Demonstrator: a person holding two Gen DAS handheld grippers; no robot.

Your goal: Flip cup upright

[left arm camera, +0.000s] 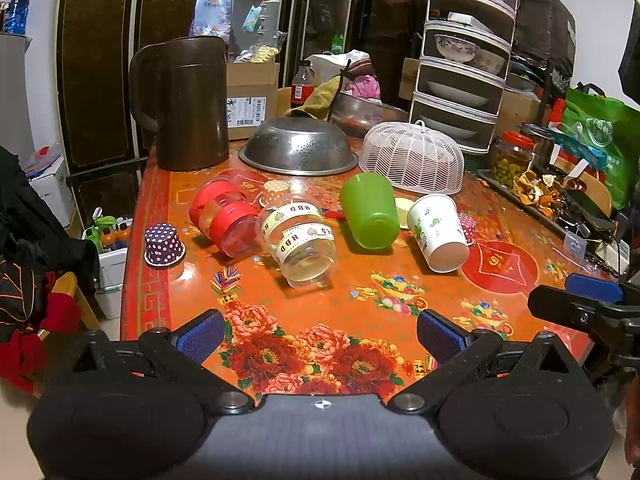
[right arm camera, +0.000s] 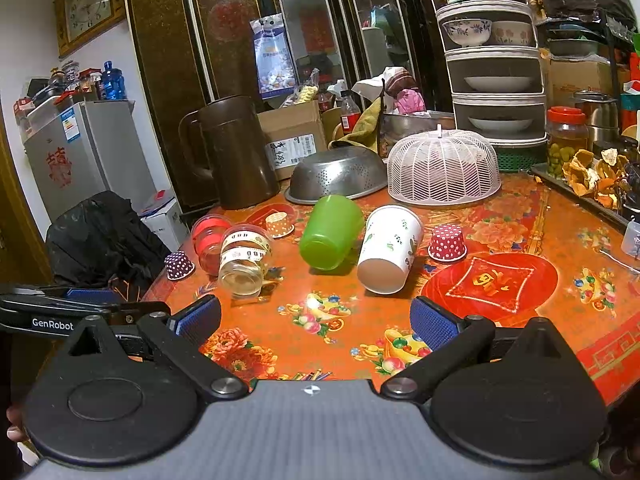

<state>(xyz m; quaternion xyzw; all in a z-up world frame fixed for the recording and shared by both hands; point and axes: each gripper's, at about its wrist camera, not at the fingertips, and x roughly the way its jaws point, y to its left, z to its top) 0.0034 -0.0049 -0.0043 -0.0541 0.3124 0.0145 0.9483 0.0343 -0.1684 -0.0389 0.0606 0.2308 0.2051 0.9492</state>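
Several cups lie on their sides in a row on the red floral table: a clear cup with red bands, a clear cup with cream tape, a green cup and a white leaf-print paper cup. My left gripper is open and empty, hovering over the near table edge, well short of the cups. My right gripper is open and empty, also short of the cups. It shows at the right edge of the left wrist view.
Small polka-dot cups sit upside down: purple, red, orange. Behind the row stand a brown pitcher, an inverted steel colander and a white mesh cover. A tray of dried peel lies at right.
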